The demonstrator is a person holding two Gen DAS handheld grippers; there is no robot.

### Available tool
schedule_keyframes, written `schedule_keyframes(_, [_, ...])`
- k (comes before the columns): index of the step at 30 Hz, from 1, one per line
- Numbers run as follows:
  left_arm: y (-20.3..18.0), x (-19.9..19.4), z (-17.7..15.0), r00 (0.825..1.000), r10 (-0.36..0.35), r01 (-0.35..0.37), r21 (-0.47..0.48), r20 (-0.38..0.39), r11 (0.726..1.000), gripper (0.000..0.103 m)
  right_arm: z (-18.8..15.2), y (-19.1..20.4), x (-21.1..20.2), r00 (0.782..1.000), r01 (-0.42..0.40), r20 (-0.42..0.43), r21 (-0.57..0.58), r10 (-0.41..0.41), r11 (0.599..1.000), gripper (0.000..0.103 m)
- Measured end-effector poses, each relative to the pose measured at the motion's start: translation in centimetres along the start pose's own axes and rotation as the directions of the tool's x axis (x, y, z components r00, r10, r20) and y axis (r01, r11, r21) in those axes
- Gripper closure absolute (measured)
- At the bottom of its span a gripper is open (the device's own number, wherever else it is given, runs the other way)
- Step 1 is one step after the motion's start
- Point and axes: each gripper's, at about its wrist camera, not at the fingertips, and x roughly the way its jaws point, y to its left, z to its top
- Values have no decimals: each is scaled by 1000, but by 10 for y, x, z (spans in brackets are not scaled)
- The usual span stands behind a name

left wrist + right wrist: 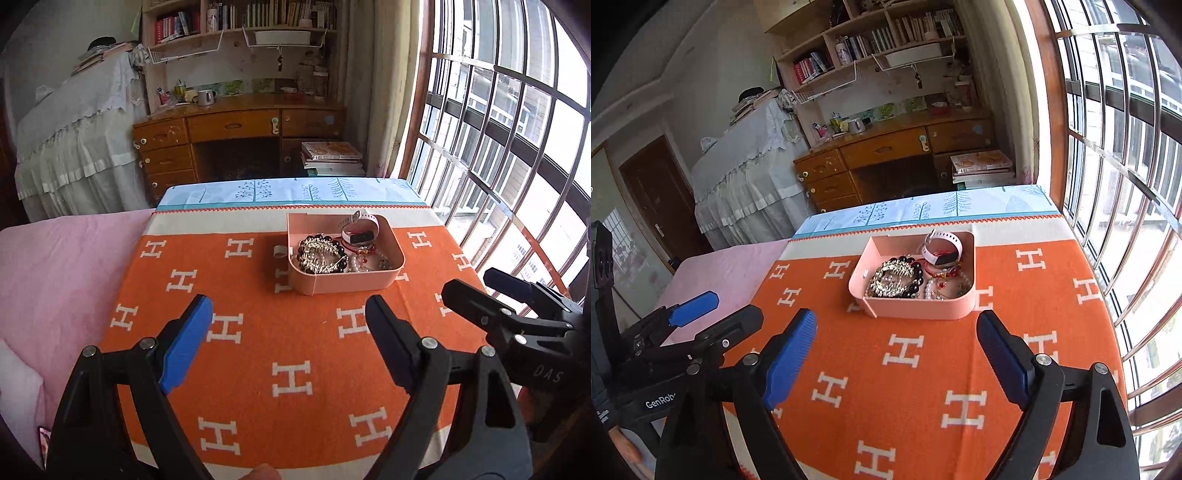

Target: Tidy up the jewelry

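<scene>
With the jewelry gathered in the pink box [916, 306] near the table's far edge, both tongs, left [288, 332] and right [897, 354], stand wide and empty, so sorting looks finished.

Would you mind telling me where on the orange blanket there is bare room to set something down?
The orange blanket lies bare between the pink box and both open grippers, left gripper, right gripper, and again left of the box toward the pink sheet. The box itself is crowded with bracelets and a white watch.
</scene>
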Motion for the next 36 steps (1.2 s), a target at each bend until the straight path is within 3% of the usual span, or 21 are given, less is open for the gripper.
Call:
schedule_keyframes(5, [3, -25, -34, 1000, 17, -16, -44, 4, 999, 20, -38, 7, -23, 1000, 3, -17, -2, -3, 1000, 11])
schedule_keyframes(12, [-3, -57, -56, 1000, 22, -23, -34, -11, 999, 20, -76, 12, -46, 998, -16, -57, 29, 18, 999, 9])
schedule_keyframes(23, [-14, -80, -67, 994, 106, -107, -34, -30, 994, 20, -84, 38, -91, 998, 51, 40, -31, -50, 998, 6])
schedule_keyframes(36, [-11, -74, -67, 991, 121, -124, -47, -51, 991, 20, -80, 41, -89, 998, 55, 25, -27, -54, 998, 6])
